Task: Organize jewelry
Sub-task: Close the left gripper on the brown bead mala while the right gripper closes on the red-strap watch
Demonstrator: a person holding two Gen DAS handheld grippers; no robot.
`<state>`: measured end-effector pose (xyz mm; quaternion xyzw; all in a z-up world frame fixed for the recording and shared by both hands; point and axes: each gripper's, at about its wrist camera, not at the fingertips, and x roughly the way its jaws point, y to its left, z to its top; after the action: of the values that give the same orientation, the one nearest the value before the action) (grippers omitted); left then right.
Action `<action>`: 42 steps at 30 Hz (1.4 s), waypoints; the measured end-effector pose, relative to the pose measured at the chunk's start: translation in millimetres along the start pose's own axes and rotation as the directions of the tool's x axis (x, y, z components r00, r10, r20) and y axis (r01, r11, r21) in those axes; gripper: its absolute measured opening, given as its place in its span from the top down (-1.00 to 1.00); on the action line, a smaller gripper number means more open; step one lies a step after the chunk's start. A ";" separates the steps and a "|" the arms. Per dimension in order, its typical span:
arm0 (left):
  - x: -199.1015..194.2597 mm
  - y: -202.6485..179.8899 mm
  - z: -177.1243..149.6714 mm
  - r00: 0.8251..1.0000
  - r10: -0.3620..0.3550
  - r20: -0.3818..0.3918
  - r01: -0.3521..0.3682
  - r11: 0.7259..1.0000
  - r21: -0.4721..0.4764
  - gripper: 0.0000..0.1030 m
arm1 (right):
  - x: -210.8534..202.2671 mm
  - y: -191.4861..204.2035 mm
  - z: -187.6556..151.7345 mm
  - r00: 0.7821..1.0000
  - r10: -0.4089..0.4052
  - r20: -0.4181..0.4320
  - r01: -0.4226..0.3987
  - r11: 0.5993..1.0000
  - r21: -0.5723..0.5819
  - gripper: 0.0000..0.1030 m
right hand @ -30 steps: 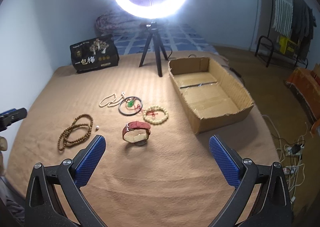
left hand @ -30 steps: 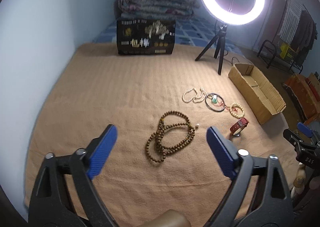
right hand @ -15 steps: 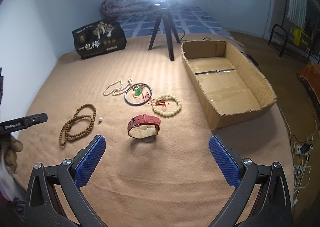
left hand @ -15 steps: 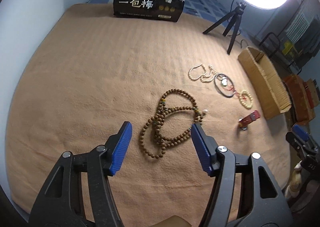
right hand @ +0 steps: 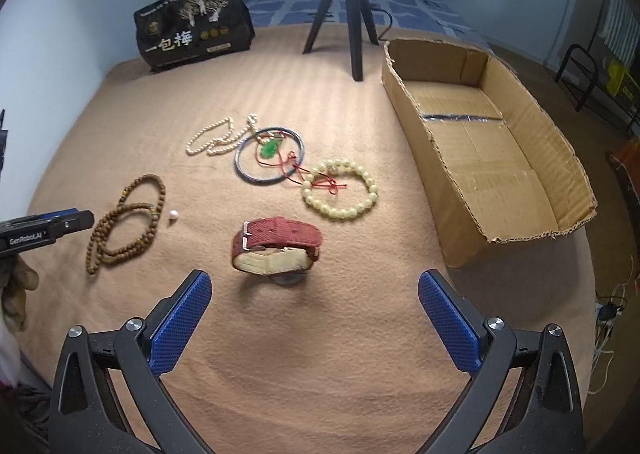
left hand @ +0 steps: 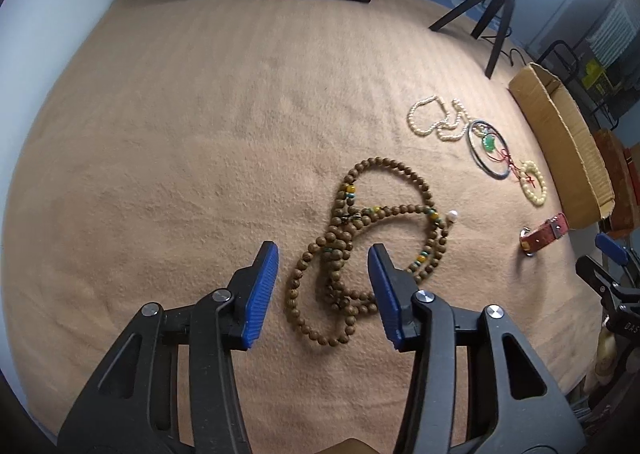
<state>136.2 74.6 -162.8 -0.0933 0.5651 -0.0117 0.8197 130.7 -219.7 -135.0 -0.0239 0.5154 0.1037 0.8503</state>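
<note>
A long brown wooden bead necklace (left hand: 360, 238) lies coiled on the tan blanket; it also shows in the right wrist view (right hand: 128, 221). My left gripper (left hand: 322, 286) is open, its blue pads either side of the coil's near end, just above it. A red-strap watch (right hand: 276, 246) stands on the blanket in front of my open, empty right gripper (right hand: 316, 318). A pearl necklace (right hand: 216, 137), a dark bangle with a green pendant (right hand: 270, 161) and a pale bead bracelet (right hand: 340, 193) lie beyond. An open cardboard box (right hand: 480, 141) stands at the right.
A black printed bag (right hand: 192, 25) stands at the blanket's far edge, beside a ring light tripod (right hand: 348, 13). A loose white pearl (right hand: 173, 215) lies by the wooden beads. The blanket's edge drops off on the right, with cables on the floor (right hand: 608, 318).
My left gripper has dropped and moved forward over the wooden beads, its jaws narrowing around the coil. My right gripper has moved closer to the watch and tilted down.
</note>
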 end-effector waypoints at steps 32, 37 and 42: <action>47.8 -3.1 17.2 0.998 -0.032 -0.055 0.032 0.999 0.009 0.46 | 57.7 7.9 21.5 0.997 -0.021 -0.077 0.016 0.998 -0.066 -0.23; 49.4 -5.6 18.5 0.999 -0.025 -0.048 0.026 0.999 0.025 0.63 | 60.5 7.7 22.4 0.996 -0.004 -0.091 0.000 0.999 -0.048 0.20; 48.4 -3.0 20.9 0.998 -0.044 -0.044 0.044 0.999 0.005 0.77 | 58.9 4.0 23.7 0.996 0.011 -0.091 -0.012 1.000 -0.015 0.55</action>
<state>173.3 68.6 -199.8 -0.1030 0.5808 -0.0332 0.8068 176.9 -203.3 -175.6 -0.0321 0.5527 0.1113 0.8253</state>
